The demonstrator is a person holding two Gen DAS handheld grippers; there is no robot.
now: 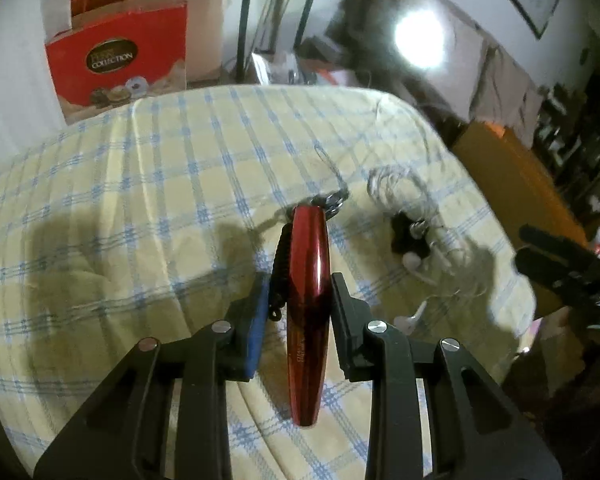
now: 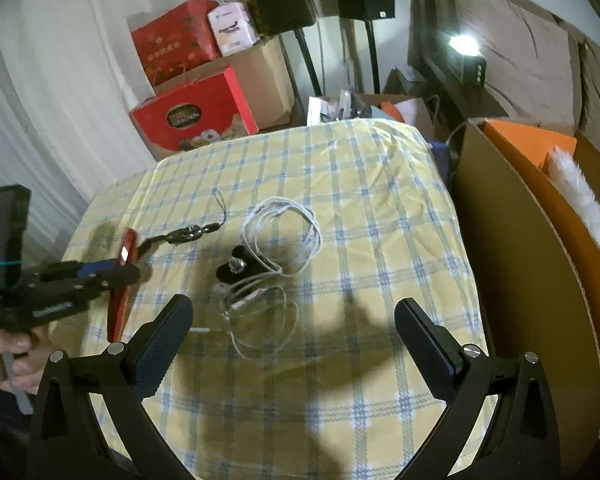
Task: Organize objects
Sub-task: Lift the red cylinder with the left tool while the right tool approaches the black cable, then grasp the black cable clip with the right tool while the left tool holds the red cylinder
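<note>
1. Firstly, the left gripper (image 1: 298, 300) is clamped on a slim red glossy object (image 1: 308, 312), which stands lengthwise between its two fingers, one end pointing far and the other reaching back toward the camera.
2. A black cord and metal clasp (image 2: 188, 236) are attached to the red object's far end, and the clasp rests on the cloth.
3. Seen from the right wrist view, the left gripper (image 2: 116, 276) is at the left edge of the table, with a hand (image 2: 10, 364) gripping its handle.
4. The right gripper (image 2: 296, 332) has its jaws spread wide with nothing between them, hovering over the near part of the table.
5. The table is covered by a yellow and blue checked cloth (image 2: 360, 208).
6. A tangle of white cable (image 2: 284, 232) lies near the middle, just beside a small black clip-like part (image 2: 240, 266).
7. More white cable with earbuds (image 2: 256, 312) lies nearer, touching that black part.
8. A red box (image 2: 196, 112) stands beyond the far left corner, and an orange carton (image 2: 528, 216) is to the right.
</note>
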